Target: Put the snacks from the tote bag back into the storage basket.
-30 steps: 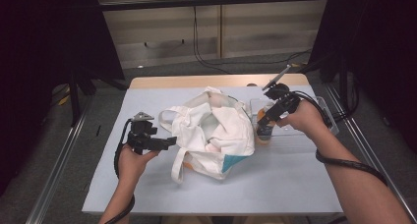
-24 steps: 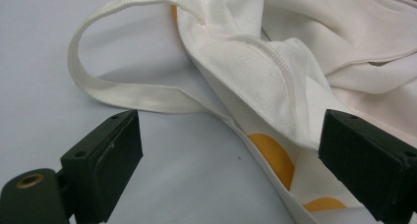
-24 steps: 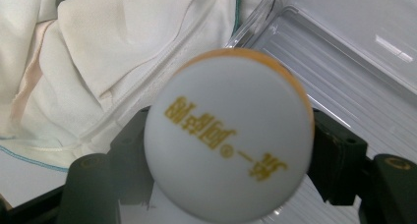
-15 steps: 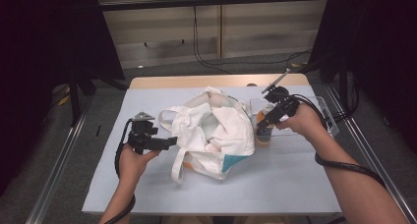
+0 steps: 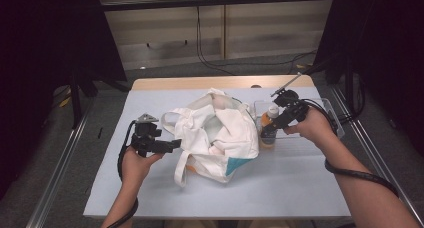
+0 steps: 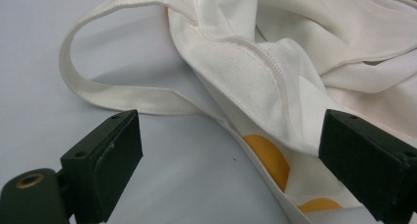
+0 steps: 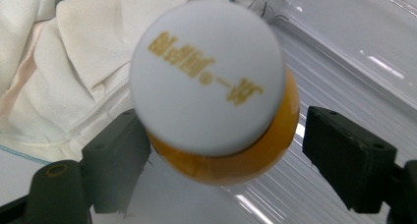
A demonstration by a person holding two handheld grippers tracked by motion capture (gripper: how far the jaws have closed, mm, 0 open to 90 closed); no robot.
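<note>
Matt woven cloth bag (image 5: 220,133); glossy clear ribbed plastic tray (image 7: 354,62); smooth white bottle cap (image 7: 206,81)

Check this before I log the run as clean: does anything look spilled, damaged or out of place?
Nothing stands out. The white tote bag lies crumpled but intact on the table, and the capped orange bottle stands upright in the clear tray, with no spill around it. Both claws are open.
</note>
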